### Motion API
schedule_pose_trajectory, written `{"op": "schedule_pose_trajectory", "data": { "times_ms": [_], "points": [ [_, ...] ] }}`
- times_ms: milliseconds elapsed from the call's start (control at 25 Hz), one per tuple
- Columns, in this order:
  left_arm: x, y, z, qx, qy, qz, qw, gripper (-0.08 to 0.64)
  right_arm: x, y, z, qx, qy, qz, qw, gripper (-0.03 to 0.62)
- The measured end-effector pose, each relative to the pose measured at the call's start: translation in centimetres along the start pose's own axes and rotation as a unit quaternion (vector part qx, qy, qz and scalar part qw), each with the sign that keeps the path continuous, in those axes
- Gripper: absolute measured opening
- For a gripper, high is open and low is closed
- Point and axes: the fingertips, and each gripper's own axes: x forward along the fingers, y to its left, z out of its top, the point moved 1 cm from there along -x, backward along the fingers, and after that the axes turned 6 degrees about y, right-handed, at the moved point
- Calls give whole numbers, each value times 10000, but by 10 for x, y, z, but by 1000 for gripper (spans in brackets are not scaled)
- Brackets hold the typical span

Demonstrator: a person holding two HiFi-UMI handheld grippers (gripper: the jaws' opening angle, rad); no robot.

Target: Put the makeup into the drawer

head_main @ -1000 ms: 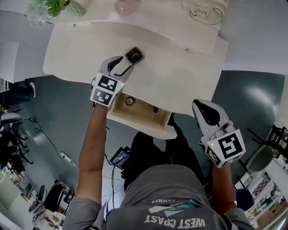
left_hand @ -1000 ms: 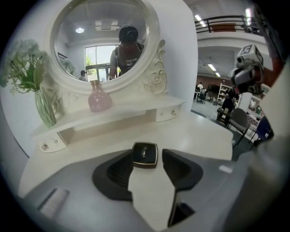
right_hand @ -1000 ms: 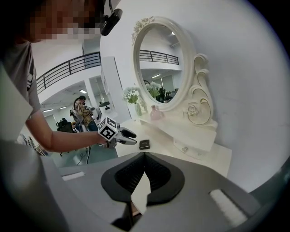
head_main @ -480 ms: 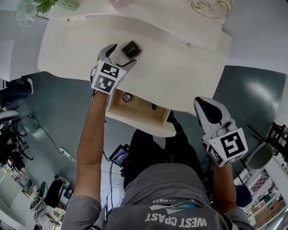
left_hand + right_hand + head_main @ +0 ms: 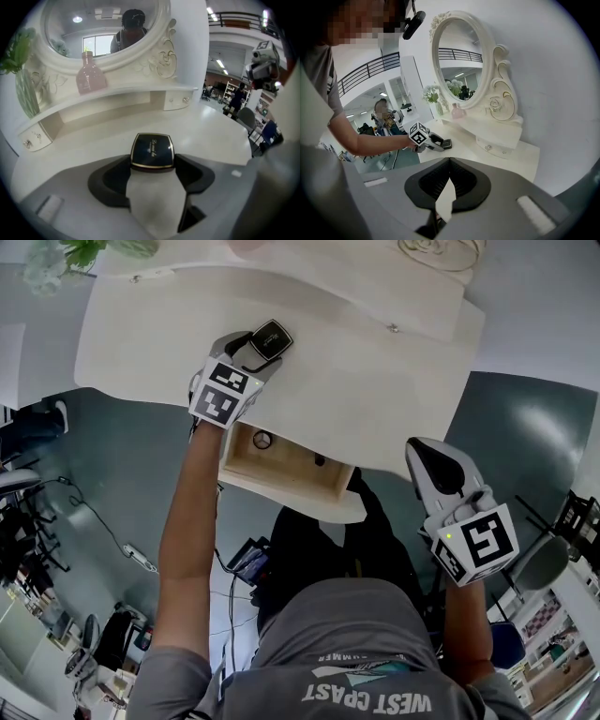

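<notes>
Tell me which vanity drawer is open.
The wide drawer under the tabletop, pulled out with its wooden inside showing; the small knobbed drawers on the upper shelf are shut.

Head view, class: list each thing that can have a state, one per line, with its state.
Drawer: open.
Compact: lid shut, flat on the table.
Left tool: jaws have just been closing, pads now on the Compact's sides.
Right tool: shut, empty.
Shelf drawer: shut.

Glossy compact [image 5: 152, 150] (shiny metallic rim)
</notes>
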Motion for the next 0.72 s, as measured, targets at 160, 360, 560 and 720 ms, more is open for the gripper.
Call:
{"op": "schedule_pose_trajectory", "data": {
  "times_ms": [160,360,560,720],
  "points": [
    [0,-1,-2,-12,-30,-48,10000,287,1,1,2,-15,-2,4,10000,3],
    [-1,-3,-5,96,12,-7,10000,284,6,4,3,-47,-15,18,10000,3],
    [-14,-6,-3,106,-116,-3,9999,284,7,10,4,-89,-9,40,10000,2],
    [-28,-8,-1,210,-174,-31,9996,284,8,17,11,-147,-37,60,9999,3]
  ]
}}
